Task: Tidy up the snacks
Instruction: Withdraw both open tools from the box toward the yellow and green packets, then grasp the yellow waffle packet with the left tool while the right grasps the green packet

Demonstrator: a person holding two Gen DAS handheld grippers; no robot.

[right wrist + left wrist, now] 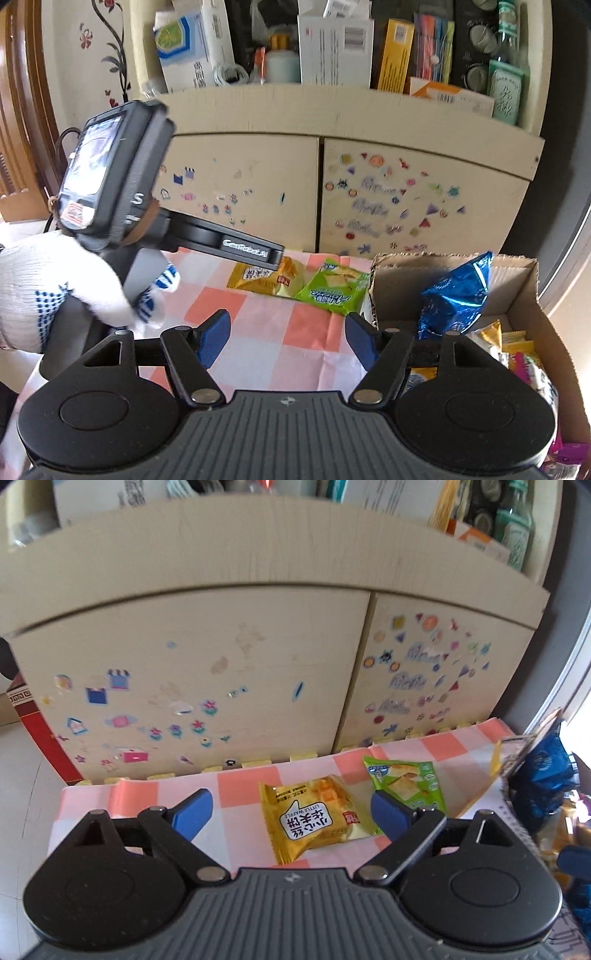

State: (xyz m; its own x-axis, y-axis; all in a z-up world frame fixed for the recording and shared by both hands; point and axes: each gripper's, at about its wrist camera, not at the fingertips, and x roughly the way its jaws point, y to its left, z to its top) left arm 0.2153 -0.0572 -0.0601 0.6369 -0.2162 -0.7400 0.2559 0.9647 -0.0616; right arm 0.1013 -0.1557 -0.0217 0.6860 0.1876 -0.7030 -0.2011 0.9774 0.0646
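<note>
Wide-open and empty, the left gripper [291,812] is being held over the yellow waffle packet [314,816] on the checked cloth [243,786] (light, crinkly, slippery); its middle is judged the best hold.

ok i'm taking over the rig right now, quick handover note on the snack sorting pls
Left gripper: open, empty, hovering over the yellow waffle packet.
Right gripper: open, empty, above the checked cloth beside the cardboard box.
Loose on the cloth: the yellow packet and, to its right, the green snack packet.
Done: a blue foil bag and several small packets are already in the box.
Left: yellow and green packets probably go into the box next.
</note>
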